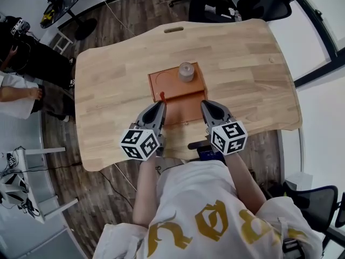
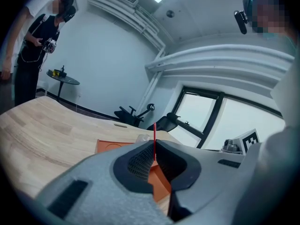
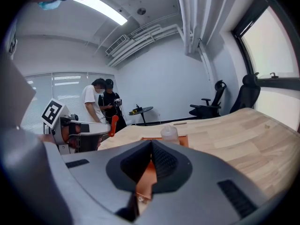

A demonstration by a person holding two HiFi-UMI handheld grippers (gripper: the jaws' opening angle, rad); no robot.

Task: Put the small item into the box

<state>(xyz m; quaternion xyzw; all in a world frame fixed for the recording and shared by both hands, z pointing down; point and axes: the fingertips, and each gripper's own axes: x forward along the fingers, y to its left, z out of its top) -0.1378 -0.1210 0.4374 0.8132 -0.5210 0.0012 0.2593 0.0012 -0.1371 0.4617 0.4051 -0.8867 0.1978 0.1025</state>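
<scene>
An orange box [image 1: 173, 83] lies flat in the middle of the wooden table [image 1: 108, 90], with a small clear round jar [image 1: 186, 72] standing on its far part. My left gripper [image 1: 160, 103] sits at the box's near left edge, shut on a thin red stick [image 1: 161, 96] that points upward. In the left gripper view the red stick [image 2: 154, 137] rises from between the closed jaws, the orange box [image 2: 112, 146] beyond them. My right gripper [image 1: 205, 104] is at the box's near right, shut with nothing seen in it. The right gripper view shows the jar [image 3: 169, 132] ahead.
The table's near edge runs just under both grippers. Black office chairs [image 1: 264, 1] stand beyond the far side. A round black side table [image 1: 63, 4] and a seated person [image 1: 21, 74] are off to the left. Bare tabletop surrounds the box.
</scene>
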